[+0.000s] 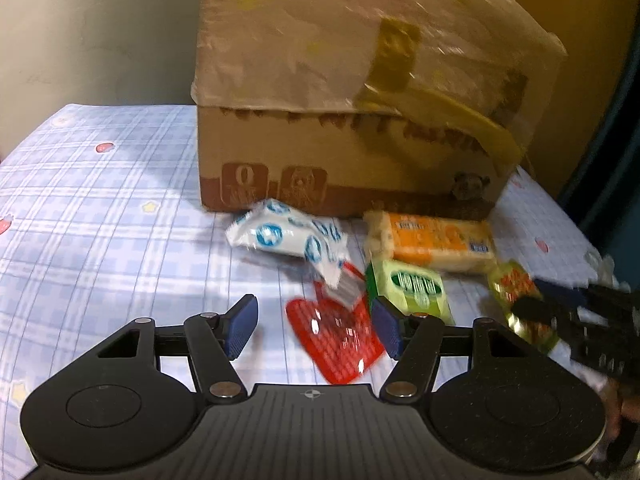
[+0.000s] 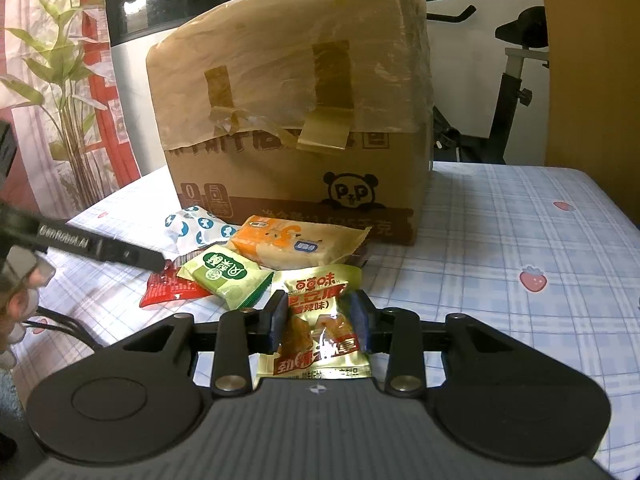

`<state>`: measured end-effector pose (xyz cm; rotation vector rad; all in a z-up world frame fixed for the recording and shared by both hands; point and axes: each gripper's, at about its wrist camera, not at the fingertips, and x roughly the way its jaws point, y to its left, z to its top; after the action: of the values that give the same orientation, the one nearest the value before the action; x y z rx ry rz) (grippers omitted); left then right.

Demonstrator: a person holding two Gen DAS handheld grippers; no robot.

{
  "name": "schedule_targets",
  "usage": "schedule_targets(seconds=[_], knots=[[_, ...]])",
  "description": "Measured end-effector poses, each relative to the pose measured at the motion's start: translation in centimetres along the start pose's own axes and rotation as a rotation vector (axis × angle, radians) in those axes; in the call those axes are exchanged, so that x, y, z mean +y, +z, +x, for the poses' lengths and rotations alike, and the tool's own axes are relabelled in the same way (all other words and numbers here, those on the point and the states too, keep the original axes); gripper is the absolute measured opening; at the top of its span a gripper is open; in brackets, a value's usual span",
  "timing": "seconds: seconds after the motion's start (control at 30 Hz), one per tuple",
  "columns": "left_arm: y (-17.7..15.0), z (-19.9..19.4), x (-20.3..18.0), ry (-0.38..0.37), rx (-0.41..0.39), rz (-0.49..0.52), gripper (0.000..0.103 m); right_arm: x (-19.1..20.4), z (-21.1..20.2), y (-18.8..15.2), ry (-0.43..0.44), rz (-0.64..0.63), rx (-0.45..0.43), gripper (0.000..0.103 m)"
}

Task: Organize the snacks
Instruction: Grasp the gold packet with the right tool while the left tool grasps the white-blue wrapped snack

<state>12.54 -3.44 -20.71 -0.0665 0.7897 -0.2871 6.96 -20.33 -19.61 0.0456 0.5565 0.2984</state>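
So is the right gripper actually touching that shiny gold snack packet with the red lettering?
Touching. In the right wrist view, the right gripper has both blue pads pressed against the sides of the gold snack packet, which creases between them.

The left tool [image 1: 314,326] hangs open above a red packet [image 1: 340,340] before the cardboard box [image 1: 352,128].

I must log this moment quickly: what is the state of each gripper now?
Left gripper: open, holding nothing.
Right gripper: closed on the gold foil snack packet with red lettering.
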Motion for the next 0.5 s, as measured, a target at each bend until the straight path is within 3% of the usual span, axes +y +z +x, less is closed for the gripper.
schedule_targets(seconds=[0.27,0.4,0.5], knots=[[2.9,3.3,2.4,-0.005,0.037,-0.281,0.065,-0.1,0.0,0.0,0.000,0.000,0.002,0.037],[3.6,4.6,2.2,0.013,0.029,-0.327,0.065,0.0,0.0,0.0,0.002,-0.004,0.004,0.037],[3.9,5.5,1.8,0.040,0.013,-0.301,0.065,0.0,0.2,0.1,0.003,-0.005,0.010,0.037]])
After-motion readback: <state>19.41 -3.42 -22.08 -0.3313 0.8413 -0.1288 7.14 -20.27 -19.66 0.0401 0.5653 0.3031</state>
